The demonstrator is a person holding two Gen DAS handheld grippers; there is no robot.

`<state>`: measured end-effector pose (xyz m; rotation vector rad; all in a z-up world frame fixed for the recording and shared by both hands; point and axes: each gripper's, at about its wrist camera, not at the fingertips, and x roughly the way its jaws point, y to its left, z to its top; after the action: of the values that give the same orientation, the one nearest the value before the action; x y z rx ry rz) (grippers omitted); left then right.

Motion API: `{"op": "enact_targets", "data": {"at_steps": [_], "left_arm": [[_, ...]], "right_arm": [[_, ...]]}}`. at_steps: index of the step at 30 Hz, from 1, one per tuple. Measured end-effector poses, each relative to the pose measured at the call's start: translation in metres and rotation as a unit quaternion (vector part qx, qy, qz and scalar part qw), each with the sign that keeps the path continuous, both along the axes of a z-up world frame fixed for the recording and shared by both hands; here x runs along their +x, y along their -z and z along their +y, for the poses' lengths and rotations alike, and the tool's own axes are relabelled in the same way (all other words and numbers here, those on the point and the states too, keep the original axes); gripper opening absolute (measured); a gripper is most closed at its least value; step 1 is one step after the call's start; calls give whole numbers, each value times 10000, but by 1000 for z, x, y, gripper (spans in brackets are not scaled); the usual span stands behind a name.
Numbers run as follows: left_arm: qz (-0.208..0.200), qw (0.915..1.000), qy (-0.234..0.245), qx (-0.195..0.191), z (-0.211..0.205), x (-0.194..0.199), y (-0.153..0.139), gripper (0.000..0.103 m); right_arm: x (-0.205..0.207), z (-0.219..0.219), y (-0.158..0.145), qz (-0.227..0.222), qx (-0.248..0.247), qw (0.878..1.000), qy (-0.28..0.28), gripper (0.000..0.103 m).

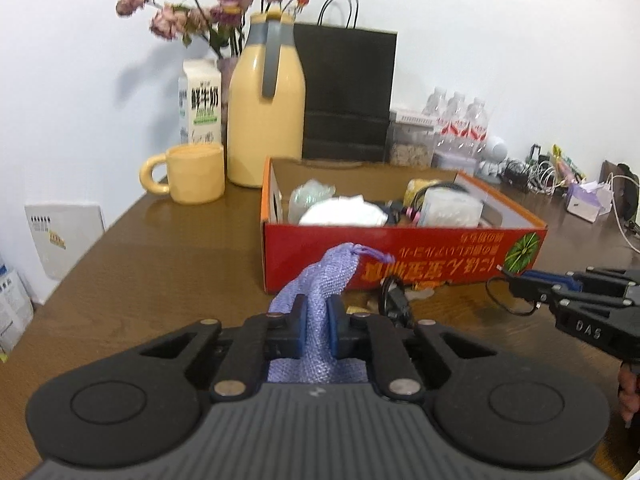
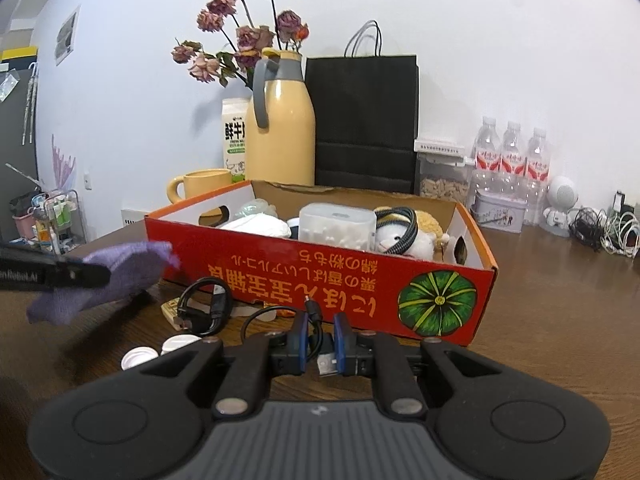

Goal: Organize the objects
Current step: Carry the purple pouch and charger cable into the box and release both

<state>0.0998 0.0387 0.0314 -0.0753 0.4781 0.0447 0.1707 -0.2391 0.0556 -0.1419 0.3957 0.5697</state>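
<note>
My left gripper (image 1: pixel 317 314) is shut on a purple mesh pouch (image 1: pixel 320 276) and holds it above the table, in front of the red cardboard box (image 1: pixel 400 256). The pouch also shows in the right wrist view (image 2: pixel 116 276). My right gripper (image 2: pixel 321 330) is shut on a black USB cable (image 2: pixel 316 320); its plug pokes up between the fingers and a loop hangs to the left. The right gripper also shows at the right in the left wrist view (image 1: pixel 516 280). The box (image 2: pixel 320 276) holds a white cloth, a plastic container, a plush toy and a cable.
A coiled black cable (image 2: pixel 204 308), two white caps (image 2: pixel 160 354) and a small packet lie on the brown table before the box. Behind the box stand a yellow mug (image 1: pixel 196 174), a yellow thermos (image 1: pixel 266 108), a milk carton, dried flowers, a black paper bag (image 1: pixel 348 92) and water bottles (image 2: pixel 512 160).
</note>
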Motion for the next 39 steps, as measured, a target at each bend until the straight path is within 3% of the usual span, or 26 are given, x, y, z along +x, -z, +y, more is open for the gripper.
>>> {"op": "enact_targets", "data": {"at_steps": [9,18,25,31,39], "left_arm": [[-750,9967,181,268,-10,0,-42,11],[-1211,9918,292,278,-23,52,-72,11],[-1136,9930,302,113,-28,116,-72,11],[-880,9960,132,-85,-23,166,-52,11],[-434,9988,205,57,-27,191,-25,16]], "right_arm": [[-2,4,-22,-410,119,9991,-70,12],[34,23,-62,-857,237,9960,46,12],[90,37,-69,-786,302,9958,365,12],[135,39,-61,-623,459,9948,664,12],[159,35,-36,-175,394,9972,606,13]]}}
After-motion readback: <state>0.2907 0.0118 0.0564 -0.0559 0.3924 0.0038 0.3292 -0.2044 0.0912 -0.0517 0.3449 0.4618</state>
